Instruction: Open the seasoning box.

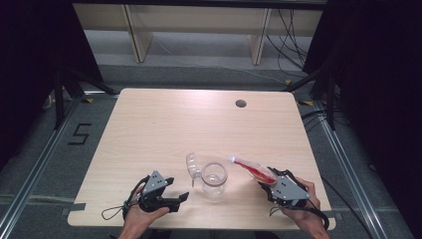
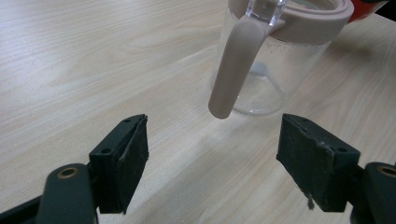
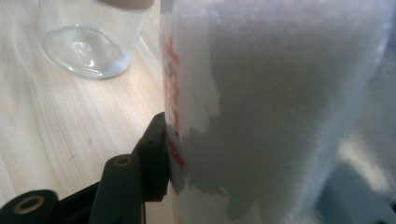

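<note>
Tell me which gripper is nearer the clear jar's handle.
Left. The left gripper sits open just short of the jar's handle, jaws either side of it, not touching. The right gripper is across the jar, shut on a bottle.

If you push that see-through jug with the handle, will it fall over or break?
The jug probably slides rather than tips: it stands upright on a wide base on the smooth table. It looks like clear glass, so likely breakable if knocked off. It seems empty, so probably light.

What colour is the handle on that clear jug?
The handle is a dusty pinkish beige, matching the rim. The left gripper view shows it best.
</note>
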Demonstrator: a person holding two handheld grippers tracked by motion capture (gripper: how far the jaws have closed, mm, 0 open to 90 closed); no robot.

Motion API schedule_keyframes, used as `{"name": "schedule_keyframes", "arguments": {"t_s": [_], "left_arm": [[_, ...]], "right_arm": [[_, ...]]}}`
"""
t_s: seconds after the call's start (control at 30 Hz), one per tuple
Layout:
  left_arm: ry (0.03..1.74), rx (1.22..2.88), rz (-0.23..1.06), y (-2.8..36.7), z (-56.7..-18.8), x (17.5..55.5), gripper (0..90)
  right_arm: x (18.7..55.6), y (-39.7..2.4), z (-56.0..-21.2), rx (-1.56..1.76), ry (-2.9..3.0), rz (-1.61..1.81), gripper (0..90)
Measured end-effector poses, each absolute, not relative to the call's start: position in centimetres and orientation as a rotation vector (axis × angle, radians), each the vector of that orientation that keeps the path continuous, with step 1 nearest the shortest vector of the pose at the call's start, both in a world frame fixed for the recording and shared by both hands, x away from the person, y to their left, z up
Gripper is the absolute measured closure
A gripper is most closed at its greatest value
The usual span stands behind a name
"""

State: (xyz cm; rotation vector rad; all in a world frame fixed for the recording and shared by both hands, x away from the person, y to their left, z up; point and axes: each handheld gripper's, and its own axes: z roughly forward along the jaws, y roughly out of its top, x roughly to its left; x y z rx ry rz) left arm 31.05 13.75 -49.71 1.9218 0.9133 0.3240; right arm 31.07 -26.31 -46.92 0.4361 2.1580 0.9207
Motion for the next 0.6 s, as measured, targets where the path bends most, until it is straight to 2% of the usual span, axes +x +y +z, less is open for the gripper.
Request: {"name": "schedule_keyframes", "arguments": {"t_s": [0.6], "left_arm": [[0.919, 1.919, 0.325, 13.52, -49.6, 31.19, 24.1]], "right_arm": [[30.97, -26.43, -47.02, 0.398, 2.138, 0.853, 48.6]]}}
